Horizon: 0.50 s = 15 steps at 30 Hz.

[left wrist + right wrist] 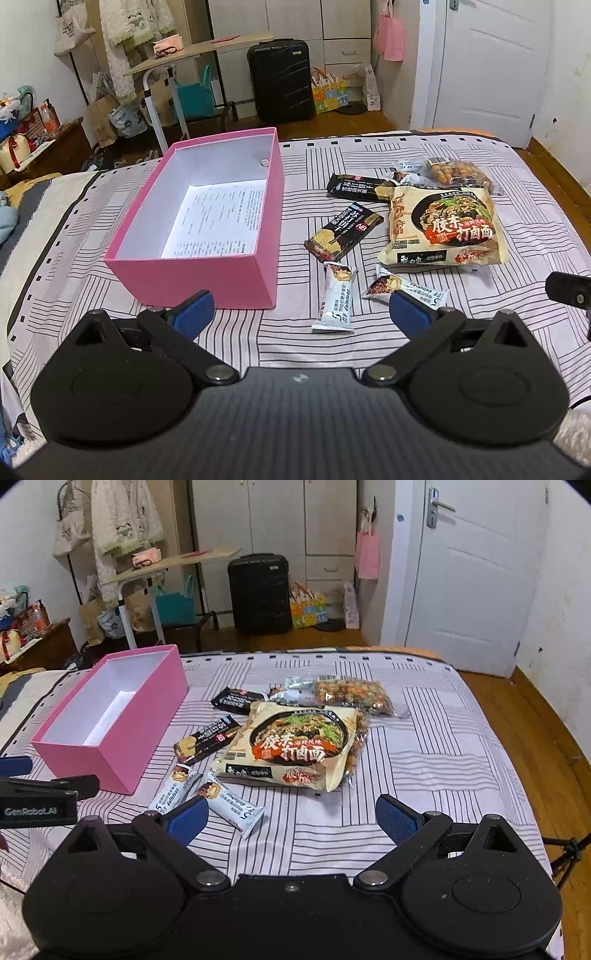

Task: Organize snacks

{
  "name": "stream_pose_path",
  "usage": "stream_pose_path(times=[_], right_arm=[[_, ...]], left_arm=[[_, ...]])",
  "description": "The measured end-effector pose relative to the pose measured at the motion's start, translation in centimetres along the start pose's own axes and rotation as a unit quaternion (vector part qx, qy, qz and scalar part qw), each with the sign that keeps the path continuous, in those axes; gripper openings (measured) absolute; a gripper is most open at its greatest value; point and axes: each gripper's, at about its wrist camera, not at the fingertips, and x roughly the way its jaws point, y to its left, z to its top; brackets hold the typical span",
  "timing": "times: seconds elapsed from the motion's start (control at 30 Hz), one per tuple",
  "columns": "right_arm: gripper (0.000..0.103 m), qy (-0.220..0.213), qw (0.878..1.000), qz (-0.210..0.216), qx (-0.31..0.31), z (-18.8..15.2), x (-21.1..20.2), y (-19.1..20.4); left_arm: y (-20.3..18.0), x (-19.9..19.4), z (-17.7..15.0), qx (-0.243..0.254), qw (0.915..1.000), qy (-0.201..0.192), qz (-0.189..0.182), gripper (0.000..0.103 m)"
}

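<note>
The left gripper (301, 314) is held low over a striped bedspread (369, 350), its blue-padded fingers (194, 312) spread wide with nothing between them. The right gripper (291, 818) is held level beside it, its fingers (186, 821) likewise parted and empty.

At left, a pink box (207, 277) is seen standing open on the bed; only a printed sheet of paper (218, 221) is laid on its floor. To its right the snacks are scattered on the bedspread: two white snack bars (336, 299) lie nearest the grippers, one partly covered by the left gripper's right finger. Behind them a dark cracker packet (343, 232) lies tilted, and a second dark cracker packet (354, 186) sits farther back. A large noodle packet (443, 229) is laid over the end of that second packet and over the near edge of a clear bag of coated nuts (458, 175).

The small wrapper beside the nuts is too crumpled to be identified. The right gripper is cut off at the left view's edge.
</note>
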Motion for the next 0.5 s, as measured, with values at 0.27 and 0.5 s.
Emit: stream_pose_path(times=[0.27,0.5], right_arm=[[0.102,-0.049,0.999,0.02,0.01,-0.3,-1.1,-0.3],[0.103,-0.052,0.998,0.017,-0.004,-0.9,-0.4,-0.2]], left_arm=[[-0.1,-0.2,-0.6,0.001,0.9998,-0.015,-0.011,0.103],[-0.5,-0.5,-1.3,0.012,0.9991,-0.041,-0.007,0.103]])
